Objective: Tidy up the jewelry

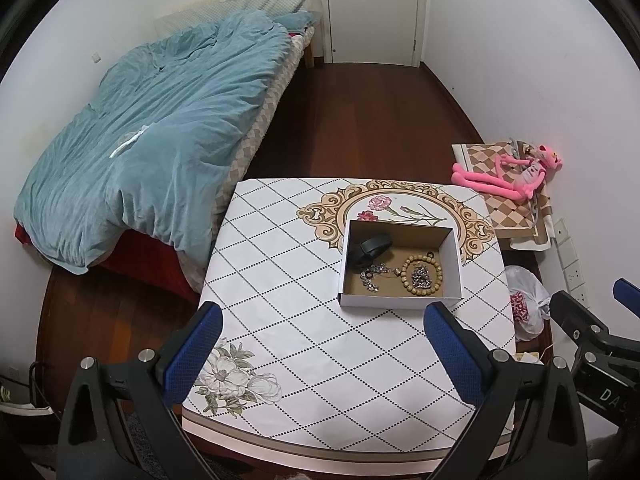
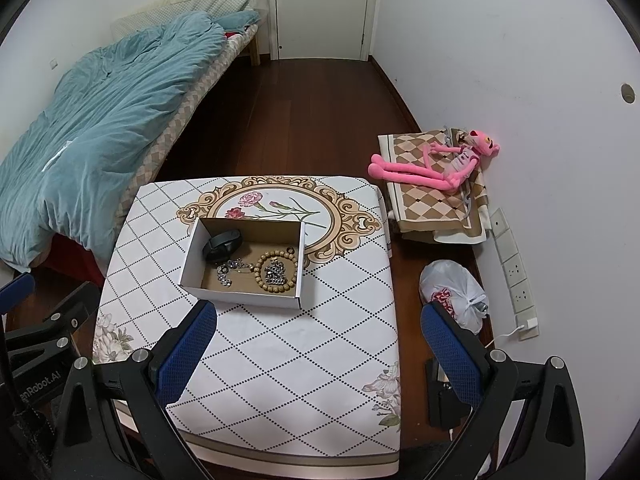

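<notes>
A bedroom: a patterned surface carries an open cardboard box holding a bead bracelet, a tangled metal chain and a black band. Both left tongs and right tongs hover spread, empty. The chain looks light and slippery; pinching its bunched middle seems best.

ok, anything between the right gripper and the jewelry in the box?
Only the box's near wall. The right gripper hangs open over bare tablecloth, and the box is open-topped, so the bead bracelet is reachable from above.
</notes>
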`<state>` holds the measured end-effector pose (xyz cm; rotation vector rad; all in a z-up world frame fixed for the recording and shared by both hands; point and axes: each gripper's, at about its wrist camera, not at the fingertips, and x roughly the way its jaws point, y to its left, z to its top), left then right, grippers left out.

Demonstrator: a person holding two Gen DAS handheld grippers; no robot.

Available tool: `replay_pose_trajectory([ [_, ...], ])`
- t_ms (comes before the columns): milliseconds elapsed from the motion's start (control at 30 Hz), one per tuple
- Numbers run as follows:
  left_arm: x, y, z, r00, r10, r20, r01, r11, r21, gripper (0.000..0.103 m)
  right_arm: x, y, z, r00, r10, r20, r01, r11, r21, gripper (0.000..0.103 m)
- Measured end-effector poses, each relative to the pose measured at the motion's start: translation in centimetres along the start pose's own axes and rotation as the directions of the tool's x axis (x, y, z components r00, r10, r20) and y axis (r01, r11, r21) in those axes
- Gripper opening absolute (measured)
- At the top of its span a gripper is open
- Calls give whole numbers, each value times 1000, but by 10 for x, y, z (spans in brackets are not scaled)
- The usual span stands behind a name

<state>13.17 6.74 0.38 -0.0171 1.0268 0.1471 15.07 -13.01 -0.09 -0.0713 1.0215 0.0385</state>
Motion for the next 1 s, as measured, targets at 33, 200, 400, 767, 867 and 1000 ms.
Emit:
replay_pose_trajectory([
  [33, 0, 0, 0, 1000, 2, 1, -2, 1000, -1, 102, 0, 0, 0, 1000, -1, 0, 1, 1000, -1, 103],
  [200, -3, 0, 0, 1000, 4, 7, -4, 1000, 3, 102, -1, 0, 0, 1000, -3, 3, 3, 1000, 2, 103],
  [400, -3, -1, 0, 1000, 3, 5, -3, 1000, 3, 102, -3, -1, 1, 1000, -1, 3, 1, 1000, 1, 103],
  [767, -5, -4, -1, 1000, 3, 4, -3, 1000, 4, 102, -4, -4, -2, 1000, -2, -4, 2, 1000, 1, 103],
  [867, -5, -4, -2, 1000, 3, 7, -3, 1000, 0, 102, -3, -4, -2, 1000, -1, -5, 1, 1000, 2, 103],
  [1000, -4, -5, -3, 1000, -1, 11, 1, 1000, -1, 102, -2, -4, -3, 1000, -5, -5, 5, 1000, -1, 103],
])
